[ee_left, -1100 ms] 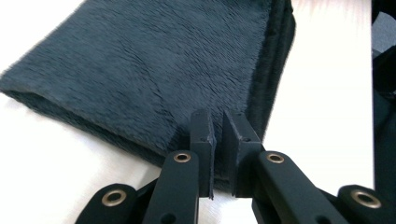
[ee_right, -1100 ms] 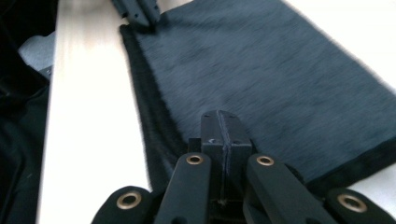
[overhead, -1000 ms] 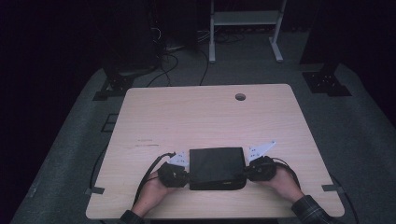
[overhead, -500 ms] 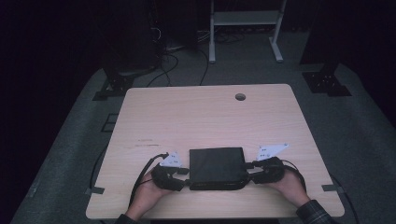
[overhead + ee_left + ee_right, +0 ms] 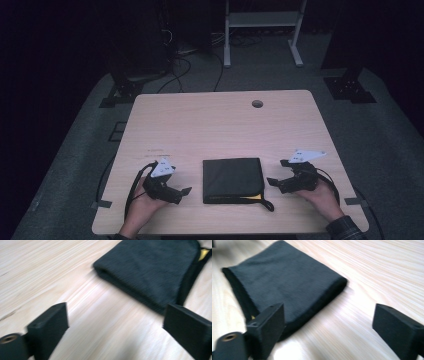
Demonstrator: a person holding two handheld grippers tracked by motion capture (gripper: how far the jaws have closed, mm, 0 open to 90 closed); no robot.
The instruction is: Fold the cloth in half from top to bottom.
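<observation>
Nearest the person's edge of the bench (image 5: 220,125), both hands rest on the wood with a gripper in each. The left gripper (image 5: 186,191) sits to the left of the folded dark cloth (image 5: 232,179), its jaws pointing rightward at the cloth's left edge; the right gripper (image 5: 270,181) sits to the right of it, jaws pointing leftward at the right edge. Both are released: the jaws have just been opening on each side, and in both gripper views the black pads stand wide apart with bare wood grain between them, nothing held. The cloth lies flat, midway between the two grippers and clear of both, close to the near edge of the bench. It is folded to a near-square block, slightly longer across the bench than deep, with a sliver of yellow (image 5: 256,196) showing at its near right corner and a dark cord or strap end (image 5: 267,204) curling out beside it. The right gripper looks marginally closer to the cloth than the left, though the gap is small on both sides. Judgement: any further handling would mean closing back in along the cloth's left-right axis. Farther out, the bench top is bare apart from a cable hole (image 5: 257,103) near the far edge. Beyond that, dim floor, cables and a white frame stand (image 5: 262,20).
</observation>
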